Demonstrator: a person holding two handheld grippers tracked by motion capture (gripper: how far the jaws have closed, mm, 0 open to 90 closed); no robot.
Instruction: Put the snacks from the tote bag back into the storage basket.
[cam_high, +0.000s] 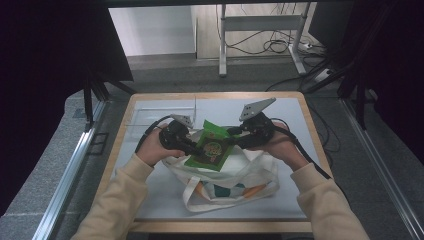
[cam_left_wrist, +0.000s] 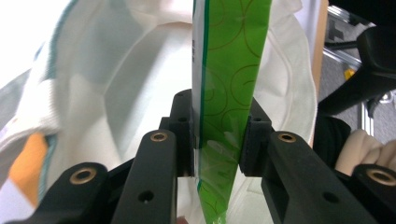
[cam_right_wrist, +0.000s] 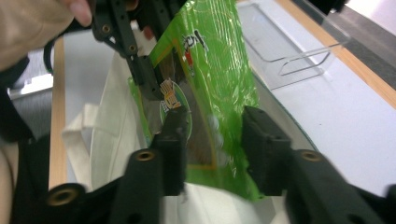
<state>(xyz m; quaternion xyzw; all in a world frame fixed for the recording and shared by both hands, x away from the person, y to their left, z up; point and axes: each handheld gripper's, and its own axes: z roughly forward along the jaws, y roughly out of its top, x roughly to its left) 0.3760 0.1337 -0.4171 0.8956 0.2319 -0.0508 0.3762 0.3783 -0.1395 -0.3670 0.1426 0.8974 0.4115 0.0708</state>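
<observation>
Mid hand-over above the white cloth tote bag (cam_high: 227, 172): left gripper (cam_left_wrist: 219, 135) clamps the flat green plastic snack packet (cam_high: 212, 146) by its edge, while the right gripper (cam_right_wrist: 212, 140) has let go, pads apart around it. Next, probably: back the right gripper clear and lower the packet into the bag's mouth.

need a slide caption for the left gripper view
Left gripper fingers clamp the edge of a green snack packet above an open white tote bag.
</observation>
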